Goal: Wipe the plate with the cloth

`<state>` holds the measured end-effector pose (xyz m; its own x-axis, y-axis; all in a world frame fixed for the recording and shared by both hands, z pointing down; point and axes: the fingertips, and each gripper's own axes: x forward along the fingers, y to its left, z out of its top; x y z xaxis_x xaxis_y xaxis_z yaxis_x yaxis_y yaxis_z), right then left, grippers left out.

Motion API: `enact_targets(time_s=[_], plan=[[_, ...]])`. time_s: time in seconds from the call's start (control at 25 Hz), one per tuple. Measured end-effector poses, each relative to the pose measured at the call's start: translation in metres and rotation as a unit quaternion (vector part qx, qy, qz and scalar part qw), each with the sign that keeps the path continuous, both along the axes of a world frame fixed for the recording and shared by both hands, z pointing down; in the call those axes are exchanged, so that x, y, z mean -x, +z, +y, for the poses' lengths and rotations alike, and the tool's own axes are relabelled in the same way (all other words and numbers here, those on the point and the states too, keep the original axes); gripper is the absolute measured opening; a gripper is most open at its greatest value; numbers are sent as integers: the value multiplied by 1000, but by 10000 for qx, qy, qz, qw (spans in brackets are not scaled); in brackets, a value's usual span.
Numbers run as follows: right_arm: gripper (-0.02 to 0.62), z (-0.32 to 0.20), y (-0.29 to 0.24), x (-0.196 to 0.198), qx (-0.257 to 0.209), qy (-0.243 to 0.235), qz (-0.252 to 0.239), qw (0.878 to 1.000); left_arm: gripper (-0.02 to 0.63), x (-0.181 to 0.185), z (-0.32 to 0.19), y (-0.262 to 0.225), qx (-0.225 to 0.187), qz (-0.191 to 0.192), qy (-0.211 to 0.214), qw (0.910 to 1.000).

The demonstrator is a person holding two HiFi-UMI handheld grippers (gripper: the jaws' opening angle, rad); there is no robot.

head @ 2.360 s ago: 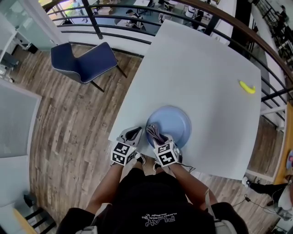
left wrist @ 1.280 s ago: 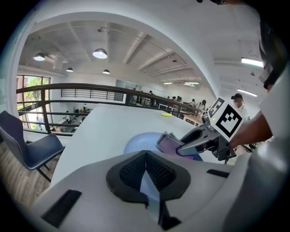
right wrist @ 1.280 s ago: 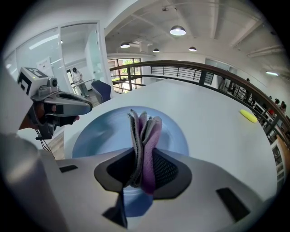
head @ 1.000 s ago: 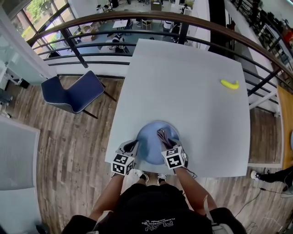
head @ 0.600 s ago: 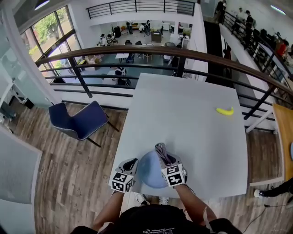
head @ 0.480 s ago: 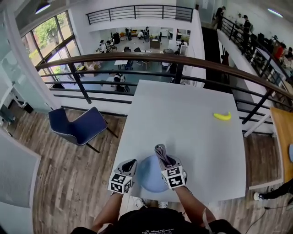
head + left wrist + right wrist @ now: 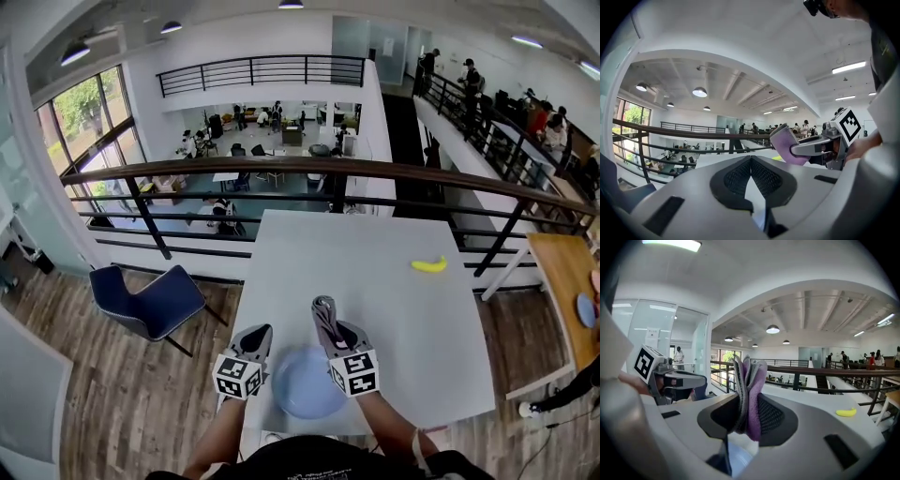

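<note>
Head view: your right tongs [image 7: 325, 323] gripped the cloth [image 7: 322, 311], tips pointing away; the plate [image 7: 300, 386] lay below them, back toward you, beside your closed, empty left tongs [image 7: 259, 337].

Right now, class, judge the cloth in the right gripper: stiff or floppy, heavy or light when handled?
The cloth is probably floppy: it bunches in folds where the right gripper pinches it. Its short end stands up unsupported above the jaws, so it is likely thick and light.
</note>
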<state>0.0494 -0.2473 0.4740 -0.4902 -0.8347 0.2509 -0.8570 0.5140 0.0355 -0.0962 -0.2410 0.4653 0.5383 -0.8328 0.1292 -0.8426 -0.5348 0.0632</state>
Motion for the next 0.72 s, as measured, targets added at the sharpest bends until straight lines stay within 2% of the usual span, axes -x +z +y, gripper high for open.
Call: enact_targets(time_s=[0.24, 0.72], plan=[[117, -4, -30, -11, -424, 242, -59, 9988, 12, -11, -8, -35, -406, 165, 167, 9989], [117, 7, -43, -32, -651, 516, -153, 9964, 12, -32, -6, -43, -527, 232, 425, 9974]])
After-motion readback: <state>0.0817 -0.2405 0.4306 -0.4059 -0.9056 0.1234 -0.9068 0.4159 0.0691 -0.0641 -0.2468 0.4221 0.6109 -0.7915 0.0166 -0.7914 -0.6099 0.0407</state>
